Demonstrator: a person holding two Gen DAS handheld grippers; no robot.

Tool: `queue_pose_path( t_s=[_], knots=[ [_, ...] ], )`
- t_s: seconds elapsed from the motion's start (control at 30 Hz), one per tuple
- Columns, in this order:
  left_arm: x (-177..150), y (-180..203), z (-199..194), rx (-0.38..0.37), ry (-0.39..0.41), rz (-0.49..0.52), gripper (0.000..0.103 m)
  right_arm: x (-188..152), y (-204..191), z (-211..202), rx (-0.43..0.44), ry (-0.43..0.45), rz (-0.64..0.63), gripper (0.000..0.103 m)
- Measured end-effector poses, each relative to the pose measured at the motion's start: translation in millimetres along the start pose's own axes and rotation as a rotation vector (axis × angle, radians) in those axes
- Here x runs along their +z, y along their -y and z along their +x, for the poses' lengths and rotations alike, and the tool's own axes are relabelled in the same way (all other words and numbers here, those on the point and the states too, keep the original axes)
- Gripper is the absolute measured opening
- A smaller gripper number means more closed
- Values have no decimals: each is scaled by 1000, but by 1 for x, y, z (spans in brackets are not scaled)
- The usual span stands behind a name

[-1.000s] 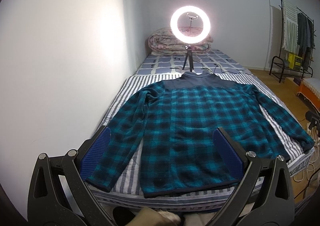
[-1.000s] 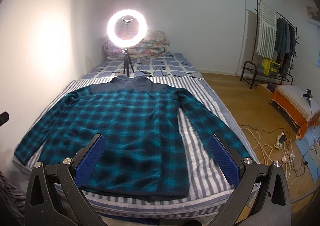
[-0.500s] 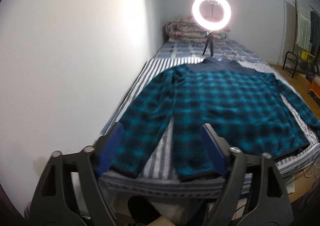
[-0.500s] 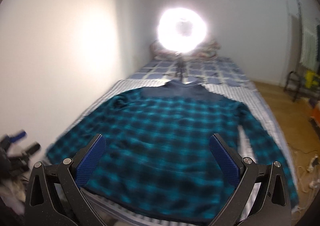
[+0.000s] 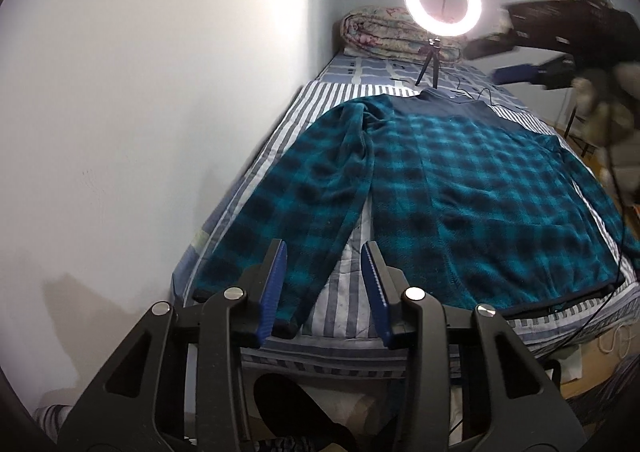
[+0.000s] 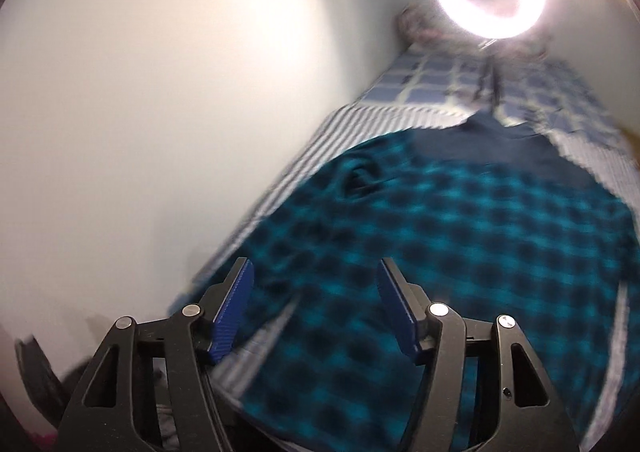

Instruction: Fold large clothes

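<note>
Two tools in play here, one per hand, and neither has grabbed anything. The left tool [image 5: 324, 284] sits low at the foot of the bed [image 5: 344, 304], its blue pads parted with a moderate gap, lined up over the cuff end of the near sleeve [image 5: 304, 212]. Nothing is between the pads yet. The right tool [image 6: 314, 306] is spread about as far and hangs above the fabric, also holding nothing; its view is pretty smeared with blur, so fine detail is a wash.

Teal and black plaid shirt [image 5: 480, 196] lies flat on the striped bed cover, dark collar toward the far end, hem toward the foot. Its wall-side sleeve runs down along the body with a strip of striped sheet showing between them.

Further back there's a lit ring light [image 5: 442, 0] on a small tripod, standing on the bed just past the collar, and a rolled quilt [image 5: 380, 32] against the wall behind it.
</note>
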State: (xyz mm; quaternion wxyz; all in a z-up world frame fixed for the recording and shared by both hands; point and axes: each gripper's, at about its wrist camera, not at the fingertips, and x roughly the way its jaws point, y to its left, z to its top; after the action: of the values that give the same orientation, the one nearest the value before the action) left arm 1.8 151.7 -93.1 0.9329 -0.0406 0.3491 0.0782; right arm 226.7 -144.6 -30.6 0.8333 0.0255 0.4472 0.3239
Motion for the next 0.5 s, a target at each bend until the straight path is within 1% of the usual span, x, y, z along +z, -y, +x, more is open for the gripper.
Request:
queue_pose_path(
  t_s=[0.1, 0.17, 0.37, 0.5],
  knots=[
    [1, -9, 5, -19, -13, -32, 40, 17, -10, 46, 46, -74, 33, 62],
    [1, -14, 7, -30, -15, -43, 40, 27, -16, 74, 55, -114, 52, 62],
    [0, -25, 18, -52, -44, -48, 40, 50, -20, 160, 14, -219, 125, 62],
    [-3, -41, 26, -27, -61, -64, 40, 68, -22, 213, -36, -262, 131, 62]
  ],
)
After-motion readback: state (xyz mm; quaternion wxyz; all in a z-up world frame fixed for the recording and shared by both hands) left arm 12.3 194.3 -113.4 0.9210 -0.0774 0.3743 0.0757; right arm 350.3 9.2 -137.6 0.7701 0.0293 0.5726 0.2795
